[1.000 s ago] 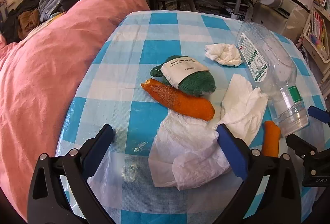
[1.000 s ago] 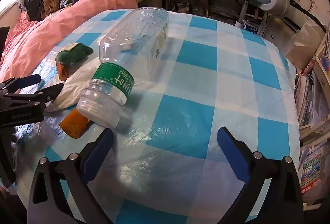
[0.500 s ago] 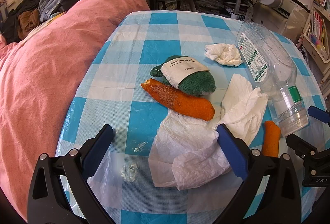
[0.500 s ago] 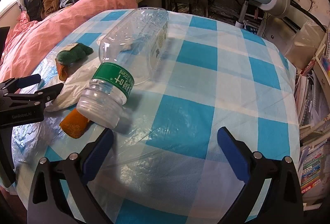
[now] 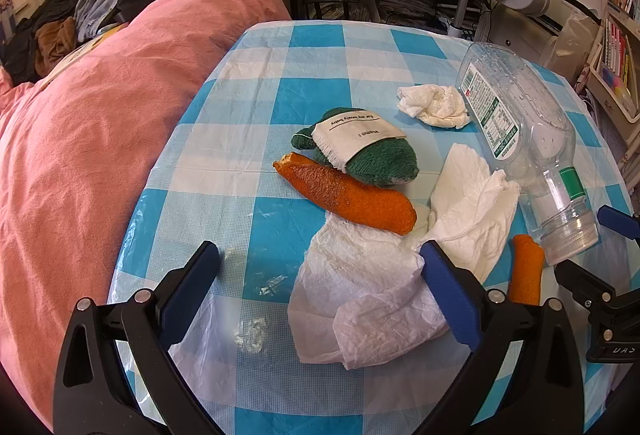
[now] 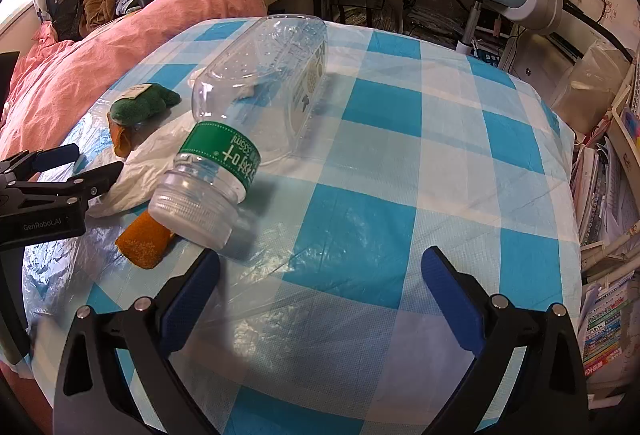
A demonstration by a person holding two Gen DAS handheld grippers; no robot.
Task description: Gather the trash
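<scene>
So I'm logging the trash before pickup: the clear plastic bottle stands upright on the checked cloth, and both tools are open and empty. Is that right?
Not quite. The clear plastic bottle lies on its side on the checked cloth, its neck toward the camera, as the right wrist view shows. The rest holds: the left tool and the right tool are both open and empty.

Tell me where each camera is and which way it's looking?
Left wrist: on the left gripper, facing across the checked table at the big tissue; its open fingers show.
Right wrist: on the right gripper, facing the lying bottle; its open fingers show.
Both share the bottle, tissue and each other's gripper.
</scene>
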